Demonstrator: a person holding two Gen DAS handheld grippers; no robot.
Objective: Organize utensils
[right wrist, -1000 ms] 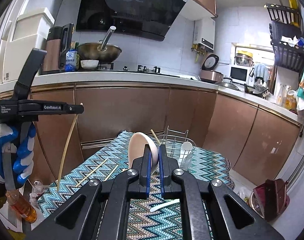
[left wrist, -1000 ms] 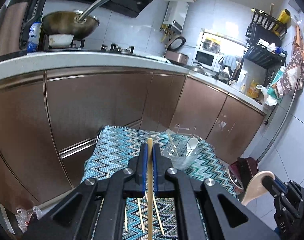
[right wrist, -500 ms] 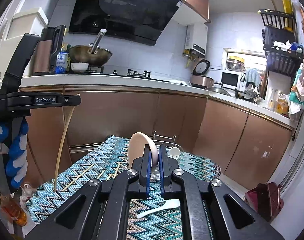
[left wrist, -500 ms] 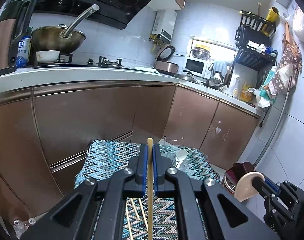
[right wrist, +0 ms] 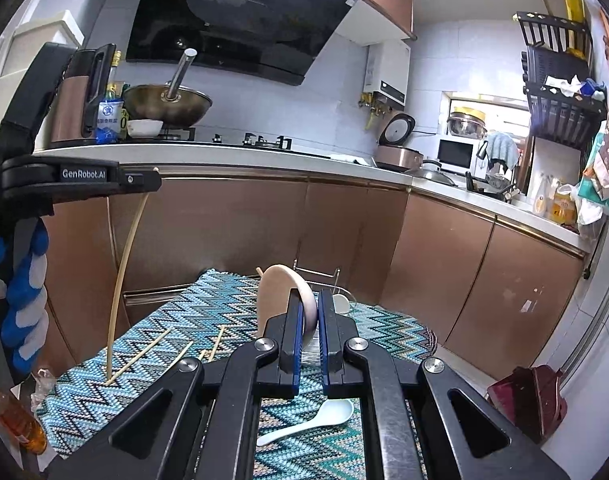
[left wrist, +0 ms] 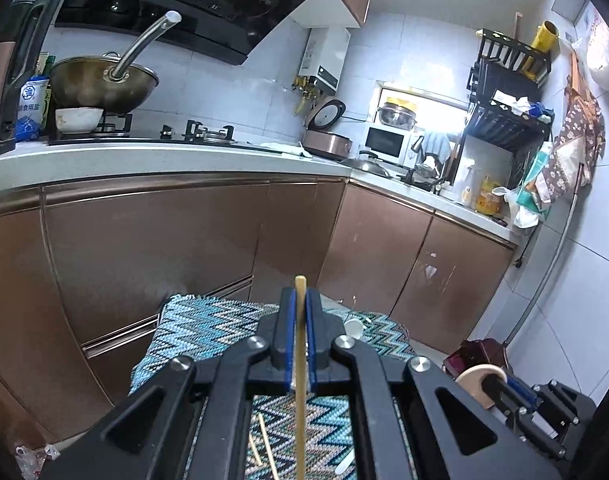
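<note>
My left gripper [left wrist: 299, 300] is shut on a wooden chopstick [left wrist: 300, 384], held upright well above the zigzag-patterned table [left wrist: 208, 328]; the same chopstick [right wrist: 122, 272] hangs from it in the right wrist view. My right gripper [right wrist: 310, 300] is shut on a beige wooden spoon [right wrist: 280, 300], raised above the table; it also shows at the lower right of the left wrist view [left wrist: 478, 380]. A wire utensil holder [right wrist: 336, 292] with a white spoon in it stands at the table's far edge. Loose chopsticks [right wrist: 152, 348] and a white spoon [right wrist: 320, 420] lie on the cloth.
Brown kitchen cabinets [left wrist: 152, 248] and a white counter [left wrist: 144, 156] with a wok [left wrist: 104, 84] stand behind the table. A dark red dustpan [right wrist: 532, 396] lies on the floor at right. An orange bottle [right wrist: 22, 428] stands at the left edge.
Both grippers have risen and pulled back from the table with chopstick and wooden spoon held; the table and holder look lower and farther away.
</note>
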